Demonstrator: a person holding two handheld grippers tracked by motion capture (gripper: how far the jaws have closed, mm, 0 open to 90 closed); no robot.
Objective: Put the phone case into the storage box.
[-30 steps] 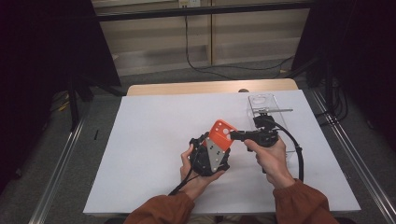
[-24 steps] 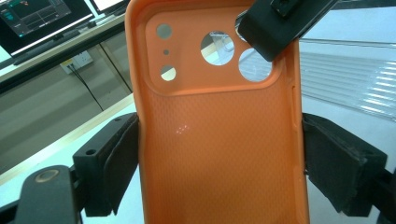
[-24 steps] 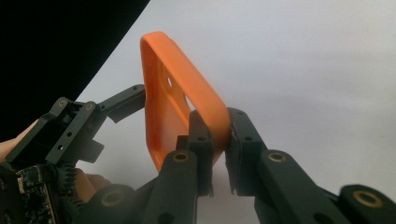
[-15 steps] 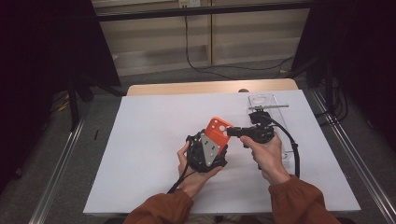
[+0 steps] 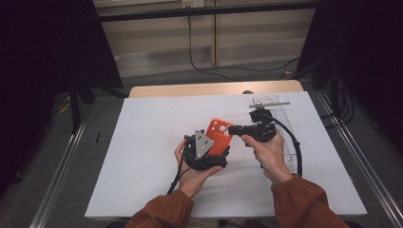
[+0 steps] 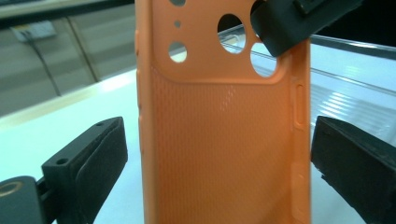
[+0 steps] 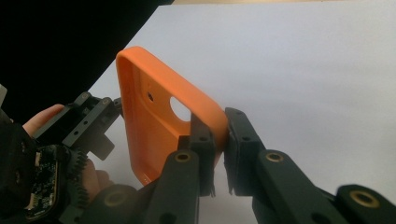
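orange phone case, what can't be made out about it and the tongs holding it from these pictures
- Orange rubbery phone case, left gripper view: top and bottom ends cut off by the frame; the right tongs' black jaw covers its top corner.
- Same case, high view: lower part hidden behind the left tongs.
- Clear plastic tray, high view: largely hidden by the right tongs and hand; contents cannot be told.

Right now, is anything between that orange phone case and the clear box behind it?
Nothing visible lies on the white table between the orange phone case and the clear box, except the right gripper itself, shut on the case's corner from that side.
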